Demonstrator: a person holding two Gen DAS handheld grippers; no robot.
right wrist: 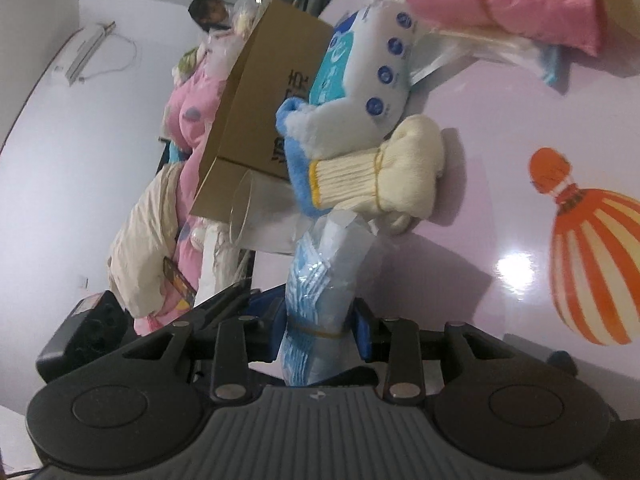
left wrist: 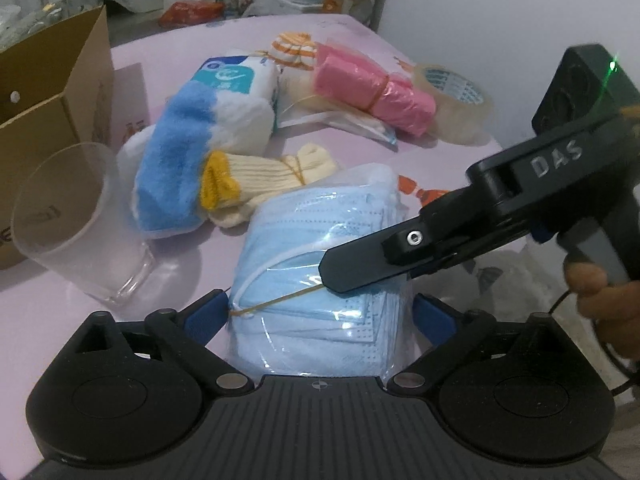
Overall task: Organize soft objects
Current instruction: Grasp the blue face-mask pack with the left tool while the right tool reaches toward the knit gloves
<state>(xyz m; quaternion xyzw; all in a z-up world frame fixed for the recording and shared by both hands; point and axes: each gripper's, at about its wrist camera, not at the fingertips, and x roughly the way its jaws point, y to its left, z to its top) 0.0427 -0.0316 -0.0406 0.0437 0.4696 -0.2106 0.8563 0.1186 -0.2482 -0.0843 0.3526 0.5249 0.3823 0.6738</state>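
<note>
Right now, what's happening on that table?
A person is working with two handheld grippers on a bagged stack of blue face masks. The left gripper has the pack between its blue pads, and the right gripper is clamped on the same pack from the side, near its rubber band. Socks, a blue and white plush, pink bags and a clear cup lie on the pink table. The cardboard box stands at its left edge.

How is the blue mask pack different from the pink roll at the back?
The mask pack is pale blue, flat and stacked, gripped between gripper fingers; the pink roll is a fat bundle lying untouched on the table. The pack sits nearest the left camera, the roll farther back beside the tape. Both are plastic-wrapped and rubber-banded.
</note>
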